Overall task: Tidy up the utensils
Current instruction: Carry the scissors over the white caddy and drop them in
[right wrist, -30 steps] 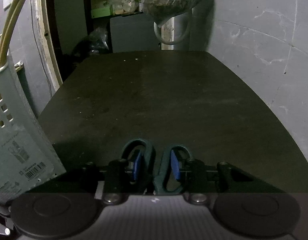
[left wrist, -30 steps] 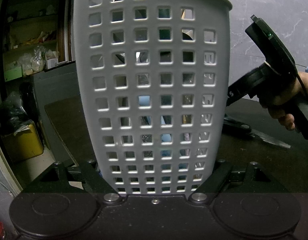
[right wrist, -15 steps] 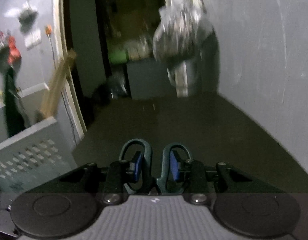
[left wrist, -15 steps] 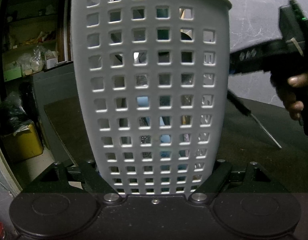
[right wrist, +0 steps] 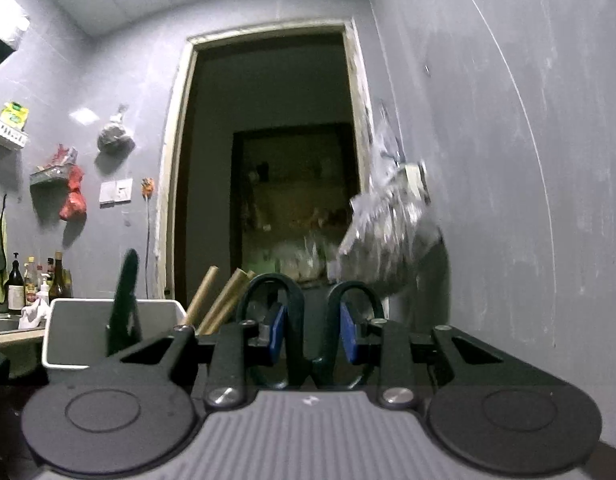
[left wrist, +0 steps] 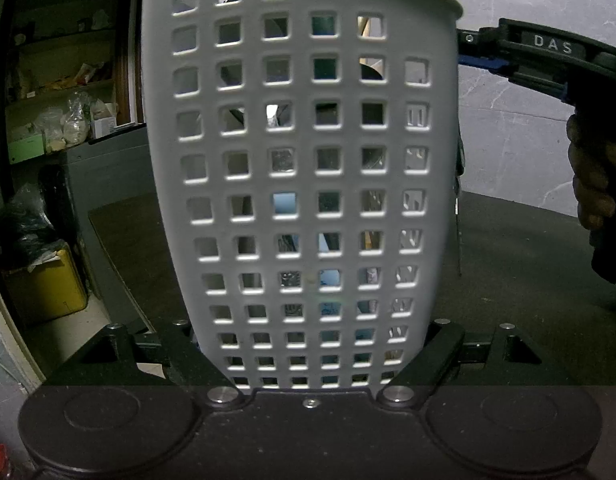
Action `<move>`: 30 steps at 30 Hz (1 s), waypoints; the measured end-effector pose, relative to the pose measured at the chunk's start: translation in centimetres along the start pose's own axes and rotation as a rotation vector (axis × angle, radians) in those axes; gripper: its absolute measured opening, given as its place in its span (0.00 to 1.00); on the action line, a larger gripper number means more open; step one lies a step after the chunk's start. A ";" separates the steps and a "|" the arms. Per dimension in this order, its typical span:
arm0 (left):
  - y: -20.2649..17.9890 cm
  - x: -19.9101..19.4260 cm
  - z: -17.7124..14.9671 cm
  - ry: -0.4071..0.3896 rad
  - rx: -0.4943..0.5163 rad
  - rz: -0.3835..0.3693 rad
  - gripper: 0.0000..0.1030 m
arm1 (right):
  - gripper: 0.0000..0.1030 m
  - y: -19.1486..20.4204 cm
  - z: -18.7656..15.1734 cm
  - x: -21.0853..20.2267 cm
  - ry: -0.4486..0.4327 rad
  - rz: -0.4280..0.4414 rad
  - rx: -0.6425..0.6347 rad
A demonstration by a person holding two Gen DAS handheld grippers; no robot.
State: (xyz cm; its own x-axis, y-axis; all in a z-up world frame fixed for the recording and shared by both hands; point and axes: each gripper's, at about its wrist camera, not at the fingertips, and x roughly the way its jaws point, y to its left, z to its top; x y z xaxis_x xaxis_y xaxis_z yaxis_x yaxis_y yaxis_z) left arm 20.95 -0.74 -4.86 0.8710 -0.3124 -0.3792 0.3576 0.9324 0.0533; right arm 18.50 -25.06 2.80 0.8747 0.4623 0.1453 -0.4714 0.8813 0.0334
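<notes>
Holding the scissors (right wrist: 312, 340) clamped by the handle loops in my right gripper (right wrist: 312, 336), blades hanging down out of its view, I have the basket (left wrist: 308, 184), gripped by my left gripper (left wrist: 312, 360), standing low to my left with its mouth up.

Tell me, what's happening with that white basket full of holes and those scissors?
A person is tidying utensils, one tool in each hand. The left tool is clamped on the white holey basket, holding it upright on the dark table. The right tool grips a pair of dark green scissors by the handle loops and holds them in the air just beside the basket's top. The blade hangs down by the basket's side, not inside yet. Wooden handles already poke out of the basket.
</notes>
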 end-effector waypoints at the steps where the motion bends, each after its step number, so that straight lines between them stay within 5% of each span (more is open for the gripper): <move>1: 0.0 0.0 0.0 0.000 0.000 0.000 0.81 | 0.32 0.3 -0.1 -0.4 -0.008 0.001 -0.012; 16: 0.0 0.0 0.0 0.000 0.000 0.000 0.81 | 0.32 1.3 -0.7 -5.5 -0.083 -0.003 -0.029; 30: -0.3 -0.1 -0.2 -0.001 -0.001 0.004 0.81 | 0.32 0.5 -0.1 -7.3 -0.059 -0.029 0.017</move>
State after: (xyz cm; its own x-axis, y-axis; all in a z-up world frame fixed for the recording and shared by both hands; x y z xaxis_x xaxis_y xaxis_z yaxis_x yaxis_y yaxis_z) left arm 20.73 -1.00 -5.03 0.8730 -0.3085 -0.3777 0.3535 0.9339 0.0543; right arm 11.84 -27.96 1.65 0.8803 0.4293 0.2019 -0.4478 0.8924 0.0548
